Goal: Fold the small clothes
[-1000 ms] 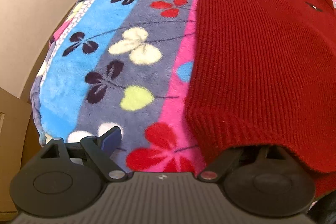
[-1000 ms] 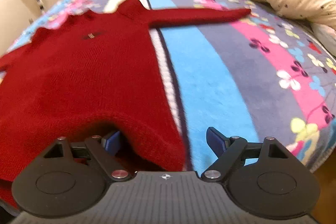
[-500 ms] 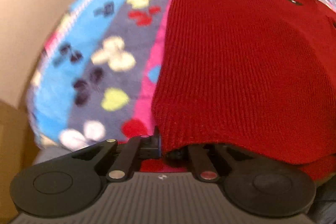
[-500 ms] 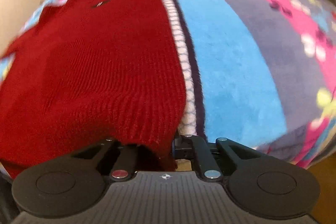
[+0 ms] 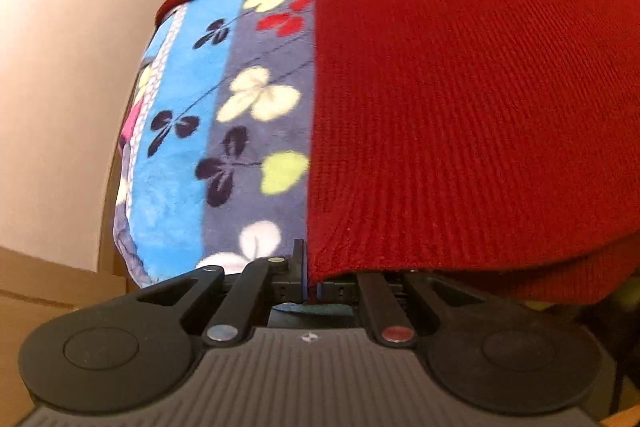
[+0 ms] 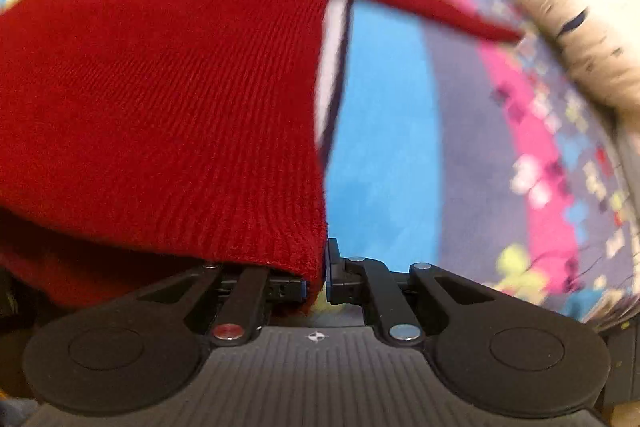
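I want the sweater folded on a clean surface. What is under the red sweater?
The flowered fleece blanket lies under the red sweater, showing beside it. Whatever lies directly beneath the knit is covered.

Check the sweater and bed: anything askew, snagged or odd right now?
Nothing stands out. The red sweater lies on the floral blanket, sleeves spread, with the left gripper and right gripper each shut on a hem corner. The right view is blurred.

Black claw [image 5: 311, 281], blue pads, ribbed grey housing.
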`<state>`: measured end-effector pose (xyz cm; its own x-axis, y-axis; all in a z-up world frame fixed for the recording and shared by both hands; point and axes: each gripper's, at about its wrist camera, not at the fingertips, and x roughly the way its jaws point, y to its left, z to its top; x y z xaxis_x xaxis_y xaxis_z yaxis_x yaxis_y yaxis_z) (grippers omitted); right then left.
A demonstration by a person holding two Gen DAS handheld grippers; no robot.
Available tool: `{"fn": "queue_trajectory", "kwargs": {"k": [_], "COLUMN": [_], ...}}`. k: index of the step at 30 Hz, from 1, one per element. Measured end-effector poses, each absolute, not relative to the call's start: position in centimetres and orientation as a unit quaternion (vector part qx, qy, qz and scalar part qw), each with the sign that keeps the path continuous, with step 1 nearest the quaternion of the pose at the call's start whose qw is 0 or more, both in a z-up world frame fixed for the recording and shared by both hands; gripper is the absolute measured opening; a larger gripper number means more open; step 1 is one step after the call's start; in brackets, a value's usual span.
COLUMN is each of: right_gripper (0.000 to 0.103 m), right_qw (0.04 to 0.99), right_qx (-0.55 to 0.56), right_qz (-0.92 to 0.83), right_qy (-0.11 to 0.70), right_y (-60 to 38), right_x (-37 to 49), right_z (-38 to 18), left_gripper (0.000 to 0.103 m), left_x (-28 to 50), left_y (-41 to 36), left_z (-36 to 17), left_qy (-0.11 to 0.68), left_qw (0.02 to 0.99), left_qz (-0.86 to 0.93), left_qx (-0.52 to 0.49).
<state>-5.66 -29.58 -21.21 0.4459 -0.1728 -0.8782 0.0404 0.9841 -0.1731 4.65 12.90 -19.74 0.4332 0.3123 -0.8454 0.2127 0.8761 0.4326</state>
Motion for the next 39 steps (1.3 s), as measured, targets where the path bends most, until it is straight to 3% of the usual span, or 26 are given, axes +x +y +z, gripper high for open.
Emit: {"fn": "queue_trajectory", "kwargs": {"k": [2,4,5,6,11,19,21,23,30,39], "right_gripper": [0.009,0.025,0.042,0.053,0.063,0.065,0.080,0.085,0.089,0.089], "right_qw": [0.851,0.848,0.845,0.841,0.864,0.906,0.913,0.920,0.942,0.934], "right_qx": [-0.061,-0.035,-0.024,-0.014,0.001,0.069,0.093,0.094,0.065,0.064], "right_qz": [-0.058,-0.052,-0.048,-0.048,-0.031,-0.031,-0.005,0.015,-0.023,0.003], "right_qy": [0.518,0.526,0.533,0.538,0.503,0.416,0.398,0.380,0.328,0.350], "right_y": [-29.0,-29.4,-29.8,-30.2,-30.6,-26.6,-25.3,-23.6,-20.8,-18.9], "right_x": [-5.8,-6.2,-6.6,-7.1,-10.3,-7.8,-8.7,-10.0,-13.0,-11.2], "right_z": [-21.2,-19.6,-18.7,-17.7,-11.9,-6.3,-4.7,-3.3,-1.9,-3.3], "left_gripper": [0.027,0.088,0.094,0.094,0.097,0.103,0.103,0.103,0.103,0.103], "left_x": [4.0,3.4,3.0,2.2,1.3,2.0,0.8,-0.5,-3.0,-0.8], "left_y": [13.1,13.9,14.3,14.9,14.9,8.3,6.4,4.7,2.2,3.2], "left_z": [-18.6,-17.1,-16.2,-15.1,-11.1,-5.2,-3.8,-2.8,-2.7,-4.3], "left_qy": [0.528,0.540,0.543,0.536,0.502,0.454,0.432,0.418,0.428,0.459], "left_qw": [0.814,0.811,0.812,0.820,0.845,0.880,0.890,0.895,0.887,0.875], "left_qz": [0.019,0.007,0.003,-0.004,-0.011,-0.006,-0.017,-0.029,-0.045,-0.036], "left_qx": [0.242,0.224,0.213,0.203,0.183,0.140,0.147,0.153,0.167,0.148]}}
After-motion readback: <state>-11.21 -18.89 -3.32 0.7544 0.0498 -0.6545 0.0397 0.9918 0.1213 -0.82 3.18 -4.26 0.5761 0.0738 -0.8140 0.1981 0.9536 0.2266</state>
